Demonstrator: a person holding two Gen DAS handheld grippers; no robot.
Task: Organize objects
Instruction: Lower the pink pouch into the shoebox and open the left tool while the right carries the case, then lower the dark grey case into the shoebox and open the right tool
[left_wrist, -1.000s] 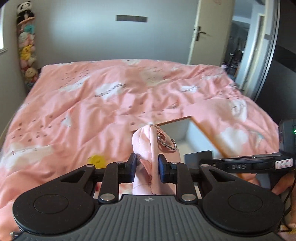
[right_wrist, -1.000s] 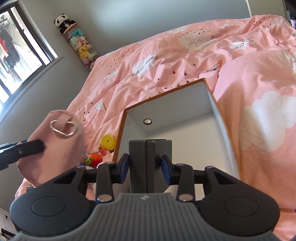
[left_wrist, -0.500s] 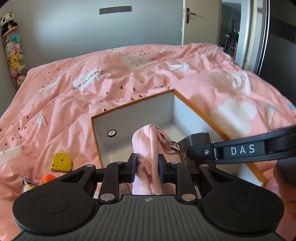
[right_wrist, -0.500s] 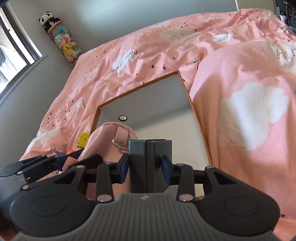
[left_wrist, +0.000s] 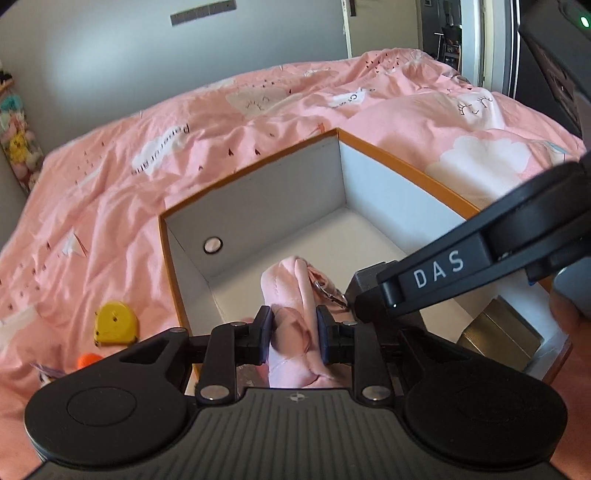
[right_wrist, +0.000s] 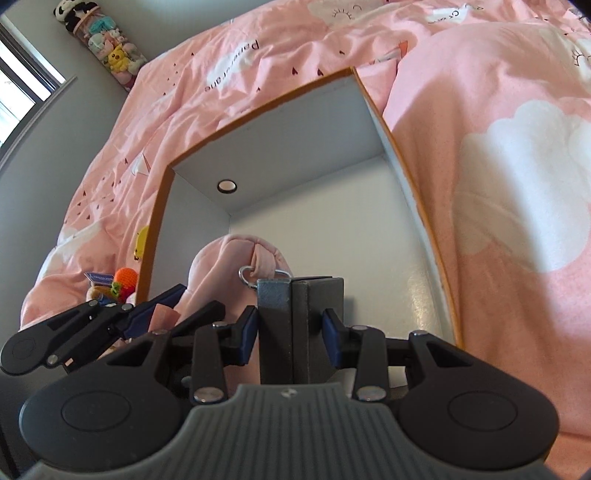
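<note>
My left gripper (left_wrist: 291, 334) is shut on a soft pink pouch (left_wrist: 291, 291) with a metal clasp and holds it inside the open white box with an orange rim (left_wrist: 255, 199), near its front. My right gripper (right_wrist: 290, 334) is shut on a dark grey block (right_wrist: 299, 325) and holds it over the box (right_wrist: 314, 155) just right of the pouch (right_wrist: 229, 266). The right gripper's arm crosses the left wrist view (left_wrist: 461, 258). A gold box (left_wrist: 498, 334) lies in the white box's front right corner.
The box rests on a bed with a pink cloud-print duvet (left_wrist: 184, 129). A yellow tape measure (left_wrist: 114, 323) and an orange knitted toy (right_wrist: 125, 277) lie on the duvet left of the box. Plush toys (right_wrist: 110, 48) hang on the far wall.
Both grippers have moved forward and down into the box with their loads; the pouch and the grey block now sit side by side inside it.
</note>
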